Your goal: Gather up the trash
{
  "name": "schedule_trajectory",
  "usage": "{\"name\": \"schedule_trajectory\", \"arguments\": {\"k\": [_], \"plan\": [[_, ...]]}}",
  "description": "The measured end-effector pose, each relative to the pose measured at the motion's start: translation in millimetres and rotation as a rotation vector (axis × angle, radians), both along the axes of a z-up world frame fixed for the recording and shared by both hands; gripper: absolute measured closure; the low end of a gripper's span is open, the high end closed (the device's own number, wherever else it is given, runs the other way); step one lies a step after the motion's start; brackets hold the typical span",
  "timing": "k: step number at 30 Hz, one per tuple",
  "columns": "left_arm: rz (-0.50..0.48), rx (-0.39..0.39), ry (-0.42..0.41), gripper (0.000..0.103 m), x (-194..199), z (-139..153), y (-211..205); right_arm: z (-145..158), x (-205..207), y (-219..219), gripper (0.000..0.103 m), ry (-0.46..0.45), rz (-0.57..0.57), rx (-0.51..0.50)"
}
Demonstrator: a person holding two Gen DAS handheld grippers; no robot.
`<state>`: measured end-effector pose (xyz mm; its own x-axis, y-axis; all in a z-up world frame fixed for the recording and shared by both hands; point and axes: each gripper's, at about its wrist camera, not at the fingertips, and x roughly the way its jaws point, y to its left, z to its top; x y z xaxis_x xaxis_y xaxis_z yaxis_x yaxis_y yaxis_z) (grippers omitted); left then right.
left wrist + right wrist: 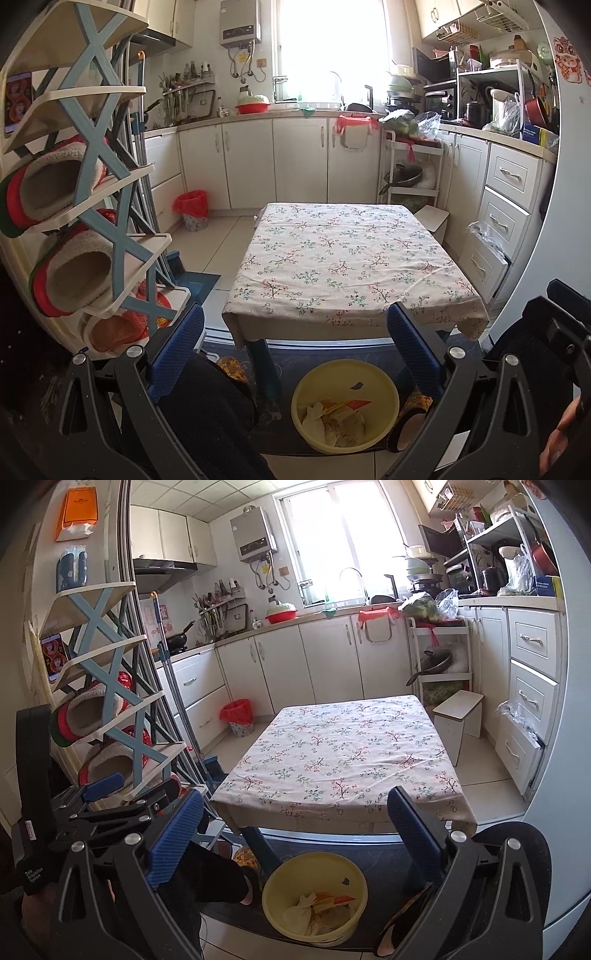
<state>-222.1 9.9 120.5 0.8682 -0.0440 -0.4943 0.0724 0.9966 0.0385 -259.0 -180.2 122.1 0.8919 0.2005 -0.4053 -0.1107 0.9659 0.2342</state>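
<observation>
A yellow round bin (345,404) stands on the dark floor mat in front of the low table; it holds crumpled tissues and an orange wrapper. It also shows in the right wrist view (314,897). The table (351,258) has a floral cloth with nothing on it, and also shows in the right wrist view (343,757). My left gripper (295,354) is open and empty, held above the bin. My right gripper (295,834) is open and empty, also above the bin. The left gripper also appears at the left edge of the right wrist view (103,786).
A shoe rack with slippers (81,206) stands close on the left. A red-lined waste bin (194,210) sits by the cabinets. A white stool (458,720) is to the right of the table. A person's dark-clothed leg (210,410) is beside the yellow bin.
</observation>
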Motion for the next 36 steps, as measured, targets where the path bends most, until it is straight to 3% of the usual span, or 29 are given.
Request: {"name": "schedule_trajectory", "arguments": {"k": [28,36], "plan": [[0.005,0.009,0.009,0.008,-3,1,0,-2,-2,-6,0.007,0.000,-0.011,0.000],[-0.026,-0.083,0.015,0.008,0,-4,11,-7,1,-7,0.007,0.019,-0.008,0.011]]}}
